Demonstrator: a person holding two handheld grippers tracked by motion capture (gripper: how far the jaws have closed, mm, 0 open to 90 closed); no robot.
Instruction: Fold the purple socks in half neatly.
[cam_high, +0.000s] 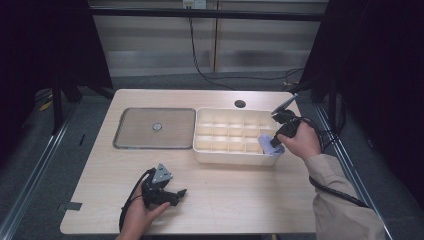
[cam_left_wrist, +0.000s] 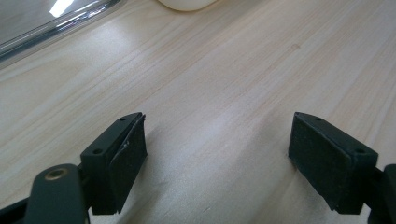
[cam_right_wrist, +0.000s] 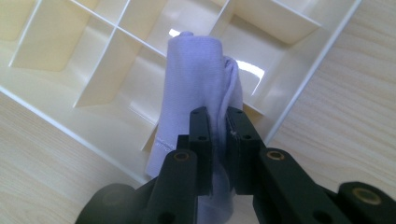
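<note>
Pinching the rolled pale-lilac cloth (cam_right_wrist: 198, 88) in my right fingers (cam_right_wrist: 218, 126), I am aiming its long axis down into the cream plastic divider tray's (cam_right_wrist: 70, 126) corner cell (left fingers (cam_left_wrist: 217, 158) are gaping, idle, well apart).

Cream plastic divided tray (cam_high: 202, 150) sits at table (cam_high: 240, 200) centre; flat grey metal lid (cam_high: 135, 135) just beside, at its 9 o'clock; rolled lilac cloth (cam_high: 270, 145) over tray's 4 o'clock corner.

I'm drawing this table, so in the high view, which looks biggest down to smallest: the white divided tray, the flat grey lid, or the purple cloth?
1. White divided tray, biggest, though only a little.
2. Flat grey lid, nearly the same.
3. Purple cloth, clearly smallest, partly hidden by the right gripper.
</note>
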